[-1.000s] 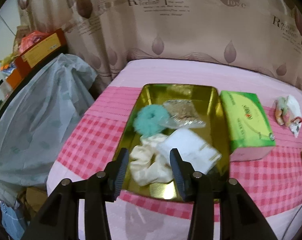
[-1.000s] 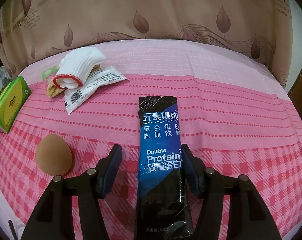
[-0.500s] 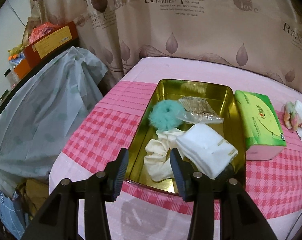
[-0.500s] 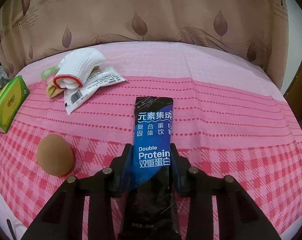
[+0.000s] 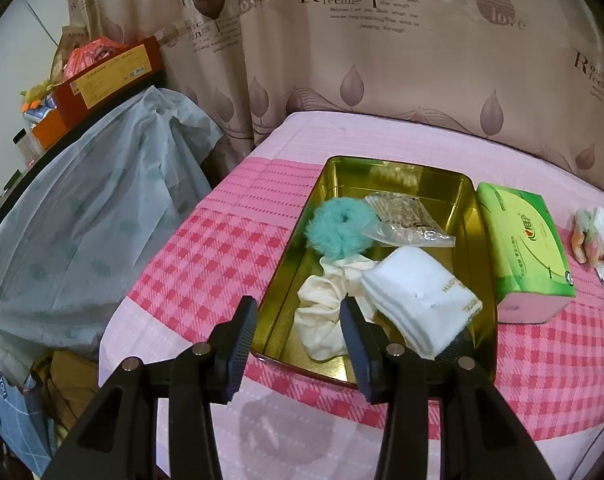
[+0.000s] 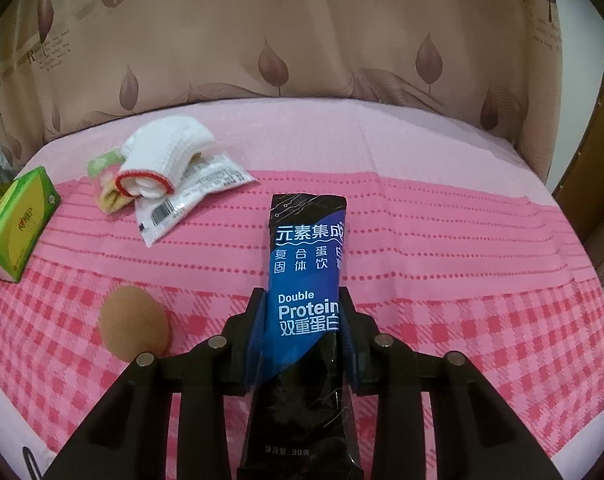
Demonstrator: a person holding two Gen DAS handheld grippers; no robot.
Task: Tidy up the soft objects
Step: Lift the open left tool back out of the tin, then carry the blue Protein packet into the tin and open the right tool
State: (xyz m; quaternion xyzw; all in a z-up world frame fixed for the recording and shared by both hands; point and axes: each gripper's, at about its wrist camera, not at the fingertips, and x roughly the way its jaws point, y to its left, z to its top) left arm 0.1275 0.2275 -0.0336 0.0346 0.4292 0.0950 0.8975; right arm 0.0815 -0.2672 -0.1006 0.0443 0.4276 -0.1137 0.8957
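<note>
Near the left edge of the bed [image 5: 230, 240], the gold tin [image 5: 475, 240] holds a teal scrunchie [image 5: 337, 228], a clear packet [image 5: 405, 220], a cream scrunchie [image 5: 321, 312] and a folded white towel [image 5: 417, 300]. Just right of the tin lies a green tissue pack [image 5: 521, 244]. The left gripper [image 5: 298, 344] hangs above the tin's near end, jaws spread, holding nothing.

Over on the right wrist view, the right gripper [image 6: 302, 336] is clamped on a blue protein sachet [image 6: 305, 276], raised over the checked cover. A brown sponge egg [image 6: 134, 322] sits left of it; a white sock [image 6: 162, 158] rests on a wrapper [image 6: 190, 196] nearer the far edge.
</note>
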